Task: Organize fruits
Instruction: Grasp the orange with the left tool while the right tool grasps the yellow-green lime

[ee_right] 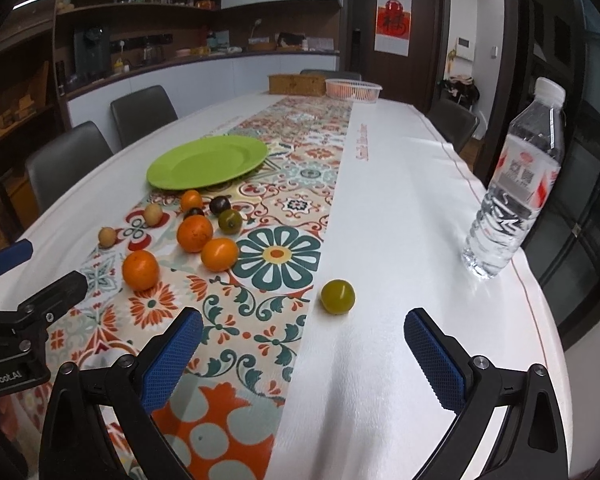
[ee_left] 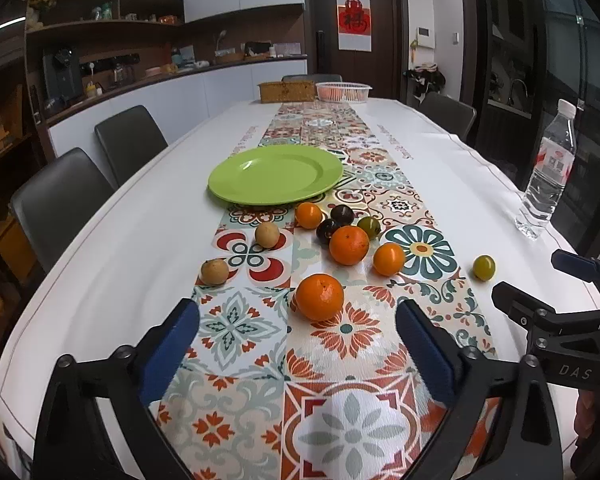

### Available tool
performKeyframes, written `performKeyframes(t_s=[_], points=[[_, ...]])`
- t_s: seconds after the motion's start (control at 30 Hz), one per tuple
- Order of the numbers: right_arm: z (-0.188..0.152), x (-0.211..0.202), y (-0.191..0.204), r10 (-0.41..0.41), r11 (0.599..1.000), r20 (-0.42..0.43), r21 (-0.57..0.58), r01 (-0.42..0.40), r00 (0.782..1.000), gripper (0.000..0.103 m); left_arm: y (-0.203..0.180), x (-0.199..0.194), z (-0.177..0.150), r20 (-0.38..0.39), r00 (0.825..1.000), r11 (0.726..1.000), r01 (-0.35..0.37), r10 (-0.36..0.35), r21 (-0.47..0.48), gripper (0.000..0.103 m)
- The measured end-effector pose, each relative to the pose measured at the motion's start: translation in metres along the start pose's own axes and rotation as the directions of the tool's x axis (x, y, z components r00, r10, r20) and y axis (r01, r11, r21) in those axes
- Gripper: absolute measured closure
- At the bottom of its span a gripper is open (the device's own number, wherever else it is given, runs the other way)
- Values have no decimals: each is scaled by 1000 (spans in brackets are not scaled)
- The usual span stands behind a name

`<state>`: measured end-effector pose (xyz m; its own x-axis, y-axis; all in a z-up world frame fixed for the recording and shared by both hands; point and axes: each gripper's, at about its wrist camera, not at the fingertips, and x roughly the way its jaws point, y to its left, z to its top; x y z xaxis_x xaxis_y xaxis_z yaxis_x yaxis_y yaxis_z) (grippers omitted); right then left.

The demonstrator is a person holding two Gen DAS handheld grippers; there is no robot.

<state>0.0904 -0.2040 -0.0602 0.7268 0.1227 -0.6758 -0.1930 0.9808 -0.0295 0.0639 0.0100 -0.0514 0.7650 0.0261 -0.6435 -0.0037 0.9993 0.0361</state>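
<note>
A green plate [ee_left: 274, 180] [ee_right: 206, 162] lies on the patterned runner. In front of it sit several fruits: oranges, dark plums, tan round fruits and green ones. The nearest orange [ee_left: 320, 297] [ee_right: 140, 270] rests just ahead of my left gripper [ee_left: 298, 316], which is open with nothing between its blue pads [ee_left: 424, 344]. A lone green fruit [ee_right: 337, 296] [ee_left: 483, 267] lies on the white cloth just ahead of my right gripper [ee_right: 303, 322], which is also open and holds nothing. Each gripper shows at the edge of the other's view.
A water bottle [ee_right: 516, 184] [ee_left: 548, 172] stands near the table's right edge. At the far end are a wicker box [ee_left: 286, 91] and a white basket [ee_left: 343, 91]. Grey chairs [ee_left: 56, 200] line the left side.
</note>
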Motion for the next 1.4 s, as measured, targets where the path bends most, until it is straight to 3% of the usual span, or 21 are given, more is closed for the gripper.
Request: performKeyframes(t_s=[0.23,0.67,1.23,1.4], points=[[7,23,-5,1,1000,-50,9,0,999,8,-2,25,7,-40,999,1000,3,-2,12,12],[8,68,-18,0,999,-156,47,7,988,29,-7,71,9,-149,987,998,61,-55,32,35],[14,93,-20,4,999,-211,45,6,977,73,-4,94,11,-235,964,992,124,-120,2,63],[16,93,-18,10,999,-212,39,-2,977,74,-5,94,12,-236,964,992,128,-122,10,64]])
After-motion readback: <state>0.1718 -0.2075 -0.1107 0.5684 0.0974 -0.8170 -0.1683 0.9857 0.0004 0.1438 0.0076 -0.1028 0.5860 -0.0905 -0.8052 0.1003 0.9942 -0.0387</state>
